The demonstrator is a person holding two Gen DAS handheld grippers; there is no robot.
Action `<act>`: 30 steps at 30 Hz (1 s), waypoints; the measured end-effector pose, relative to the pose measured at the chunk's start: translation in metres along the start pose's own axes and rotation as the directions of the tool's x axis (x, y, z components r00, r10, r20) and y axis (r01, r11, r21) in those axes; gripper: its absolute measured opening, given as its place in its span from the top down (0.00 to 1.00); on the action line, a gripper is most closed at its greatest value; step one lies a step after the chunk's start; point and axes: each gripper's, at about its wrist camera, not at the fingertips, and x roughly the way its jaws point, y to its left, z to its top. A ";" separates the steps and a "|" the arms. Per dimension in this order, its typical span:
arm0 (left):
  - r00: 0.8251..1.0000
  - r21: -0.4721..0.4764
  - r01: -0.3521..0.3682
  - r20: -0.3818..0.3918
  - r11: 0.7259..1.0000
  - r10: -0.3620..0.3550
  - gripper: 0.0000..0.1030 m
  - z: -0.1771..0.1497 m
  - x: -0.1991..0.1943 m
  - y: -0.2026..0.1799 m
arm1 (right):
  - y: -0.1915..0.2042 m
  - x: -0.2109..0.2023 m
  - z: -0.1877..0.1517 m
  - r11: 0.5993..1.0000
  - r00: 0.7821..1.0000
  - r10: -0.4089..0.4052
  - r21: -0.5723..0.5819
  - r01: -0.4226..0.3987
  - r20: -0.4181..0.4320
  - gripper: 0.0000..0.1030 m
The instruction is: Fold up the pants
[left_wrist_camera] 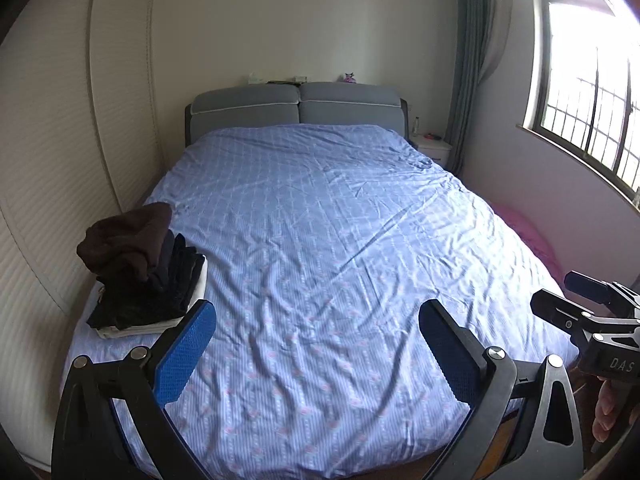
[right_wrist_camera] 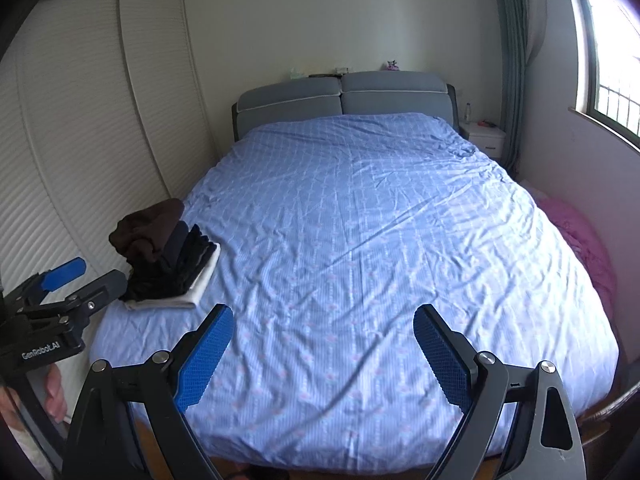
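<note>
Blue bedspread [left_wrist_camera: 320, 240] | pants stack [left_wrist_camera: 148, 272] – dark, folded, at left edge | left tool [left_wrist_camera: 318, 354], right tool [right_wrist_camera: 324, 354] – agape, empty

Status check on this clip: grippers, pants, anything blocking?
Left gripper open, empty. Right gripper open, empty. Folded clothes stack sits at bed's left edge, untouched; no separate pants visible. Nothing in the way.

Both wrist views, bed foot [left_wrist_camera: 320, 420], facing headboard [right_wrist_camera: 340, 96]

Blue patterned bed [left_wrist_camera: 320, 240], grey headboard [left_wrist_camera: 296, 110], louvred wardrobe doors [left_wrist_camera: 60, 184], white nightstand [left_wrist_camera: 434, 148], bright barred window [left_wrist_camera: 592, 92], grey curtain [left_wrist_camera: 468, 64]
</note>
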 end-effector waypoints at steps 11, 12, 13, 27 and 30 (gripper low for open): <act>0.999 0.041 0.021 0.032 0.999 -0.023 0.00 -0.004 -0.032 -0.041 | -0.028 -0.039 -0.016 0.999 0.999 0.013 0.031 -0.014 0.048 0.11; 0.999 0.042 0.022 0.033 0.999 -0.024 0.00 -0.004 -0.033 -0.042 | -0.029 -0.041 -0.017 0.999 0.999 0.012 0.034 -0.014 0.050 0.11; 0.999 0.039 0.023 0.035 0.999 -0.024 0.00 -0.004 -0.034 -0.043 | -0.030 -0.043 -0.018 0.999 0.999 0.012 0.035 -0.014 0.051 0.11; 0.998 0.015 0.054 0.027 0.998 -0.054 0.00 -0.008 -0.044 -0.042 | -0.034 -0.058 -0.021 0.999 0.997 0.013 0.031 -0.015 0.073 0.11; 0.999 0.021 0.045 0.027 0.999 -0.046 0.00 -0.009 -0.045 -0.043 | -0.033 -0.060 -0.020 0.999 0.997 0.014 0.030 -0.016 0.078 0.11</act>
